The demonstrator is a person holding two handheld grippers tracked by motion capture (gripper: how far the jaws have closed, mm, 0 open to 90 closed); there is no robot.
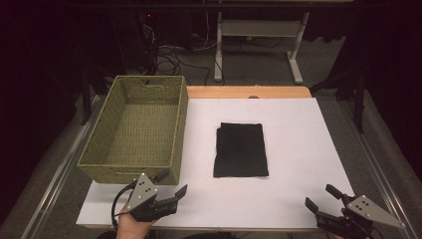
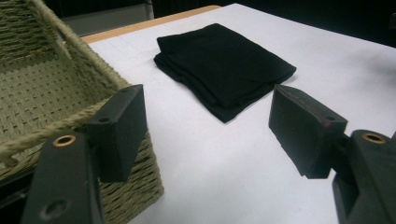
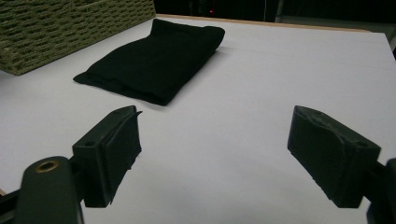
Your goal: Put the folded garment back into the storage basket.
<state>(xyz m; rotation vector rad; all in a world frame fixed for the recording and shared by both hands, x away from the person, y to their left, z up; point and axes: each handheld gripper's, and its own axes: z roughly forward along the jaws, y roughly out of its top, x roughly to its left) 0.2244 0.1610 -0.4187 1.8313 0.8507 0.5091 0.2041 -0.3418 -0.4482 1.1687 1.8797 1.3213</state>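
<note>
Both grippers, left [image 1: 174, 194] and right [image 1: 319, 196], are gaping empty; soft, light folded cloth [image 1: 241, 149] is lying limp, best pinched at its near edge.

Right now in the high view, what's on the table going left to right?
Wicker basket → left gripper → folded black cloth → right gripper.

A dim lab – cable tangle [image 1: 169, 57], bare desk frame [image 1: 259, 30] behind
</note>
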